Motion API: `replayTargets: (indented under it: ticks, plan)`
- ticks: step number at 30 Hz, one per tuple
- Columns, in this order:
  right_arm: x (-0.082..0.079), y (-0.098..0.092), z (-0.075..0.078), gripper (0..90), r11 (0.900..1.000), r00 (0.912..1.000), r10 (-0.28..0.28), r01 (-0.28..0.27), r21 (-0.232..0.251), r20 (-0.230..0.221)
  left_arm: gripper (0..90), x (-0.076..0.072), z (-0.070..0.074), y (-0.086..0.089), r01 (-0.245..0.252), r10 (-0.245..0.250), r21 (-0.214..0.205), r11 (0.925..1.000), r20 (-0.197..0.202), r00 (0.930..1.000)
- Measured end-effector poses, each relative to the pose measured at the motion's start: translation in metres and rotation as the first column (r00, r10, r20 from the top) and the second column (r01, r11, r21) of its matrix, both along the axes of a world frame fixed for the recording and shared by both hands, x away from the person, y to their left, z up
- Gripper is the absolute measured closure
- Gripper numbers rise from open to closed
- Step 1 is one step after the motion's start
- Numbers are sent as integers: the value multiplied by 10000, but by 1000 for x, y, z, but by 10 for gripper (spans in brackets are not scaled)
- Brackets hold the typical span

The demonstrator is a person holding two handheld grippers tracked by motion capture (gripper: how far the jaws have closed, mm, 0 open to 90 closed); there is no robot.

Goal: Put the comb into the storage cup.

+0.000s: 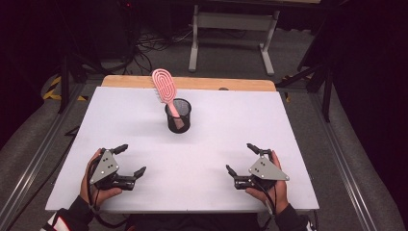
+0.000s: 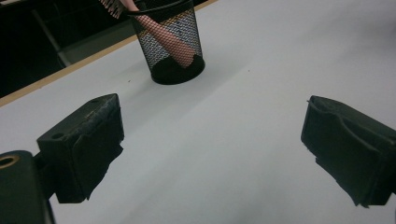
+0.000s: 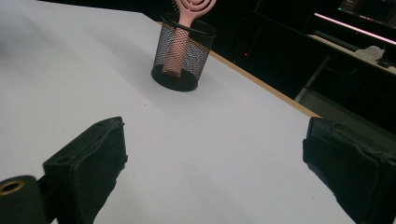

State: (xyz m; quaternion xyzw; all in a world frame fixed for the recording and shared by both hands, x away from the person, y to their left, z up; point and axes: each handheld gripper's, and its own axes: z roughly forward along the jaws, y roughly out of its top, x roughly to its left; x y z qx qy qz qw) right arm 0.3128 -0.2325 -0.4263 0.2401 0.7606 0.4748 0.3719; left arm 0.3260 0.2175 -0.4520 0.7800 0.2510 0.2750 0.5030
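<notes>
We see mesh cup (image 1: pixel 178 117) standing on table (image 1: pixel 231 125), toward far edge, about midway across. Hairbrush (image 1: pixel 165 87) stands in cup, handle down, head leaning over rim toward left. Left gripper (image 1: pixel 131 159) and right gripper (image 1: pixel 239 158) sit at near edge, well apart, cup ahead between them.

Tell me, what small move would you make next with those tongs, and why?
Probably reach the right tongs forward toward the pink hairbrush. Both tongs, left too, rest open near the table's front edge, holding nothing. The brush stands handle-down in the black mesh cup, its head leaning out above the rim, free to grasp.
</notes>
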Motion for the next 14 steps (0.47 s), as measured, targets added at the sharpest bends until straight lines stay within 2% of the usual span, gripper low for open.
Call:
replayTargets:
  ticks: [14]
  plan:
    - [1, -2, 1, 58, 9999, 10000, -43, 43, 127, 7, 69, 1, -1, -2, 4, -4, 7, 10000, -21, 10000]
